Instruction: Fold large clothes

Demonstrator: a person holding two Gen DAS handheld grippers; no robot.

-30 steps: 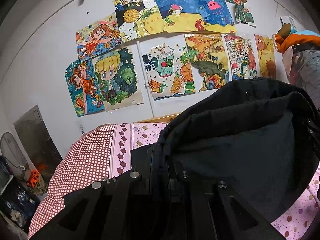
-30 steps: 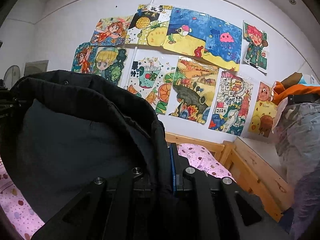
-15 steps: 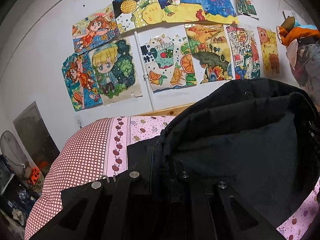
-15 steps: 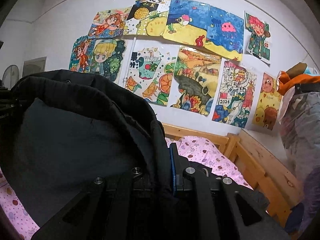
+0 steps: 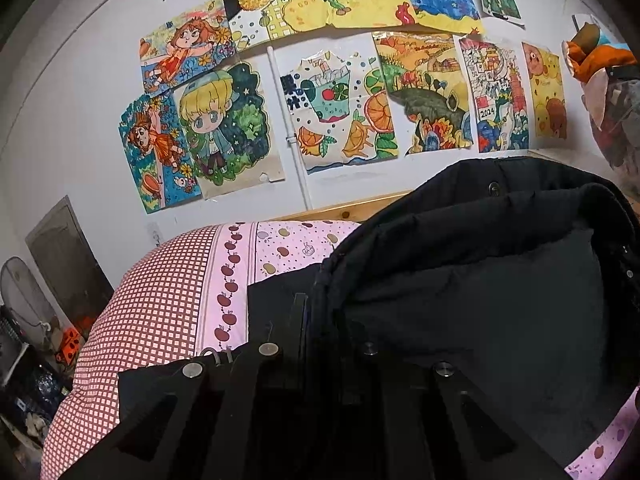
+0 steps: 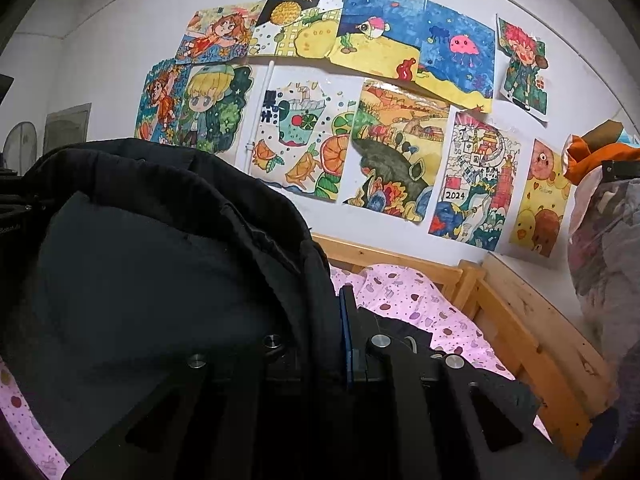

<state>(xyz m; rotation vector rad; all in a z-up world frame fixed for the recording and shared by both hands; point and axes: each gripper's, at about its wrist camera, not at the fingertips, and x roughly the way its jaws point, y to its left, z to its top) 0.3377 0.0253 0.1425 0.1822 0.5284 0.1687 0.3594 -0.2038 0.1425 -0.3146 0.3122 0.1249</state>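
Observation:
A large black padded jacket [image 5: 480, 280] hangs stretched between my two grippers, above a bed with a pink patterned sheet [image 5: 296, 244]. My left gripper [image 5: 320, 312] is shut on the jacket's left edge, with the cloth spreading out to the right. In the right wrist view the same jacket [image 6: 160, 264] fills the left half, and my right gripper [image 6: 340, 320] is shut on its right edge. The collar with snap buttons runs along the top. The lower part of the jacket is hidden below both views.
A red-checked pillow [image 5: 160, 300] lies at the bed's left. A wooden bed frame [image 6: 520, 320] runs along the back and right. Children's drawings [image 6: 320, 120] cover the white wall. Bagged clothes [image 6: 608, 240] are piled at the right; a fan [image 5: 20, 292] and clutter stand at the left.
Both grippers have lowered and tilted slightly with the jacket, so the wall drawings sit higher and more of the bed and pillow shows. Both grips are unchanged.

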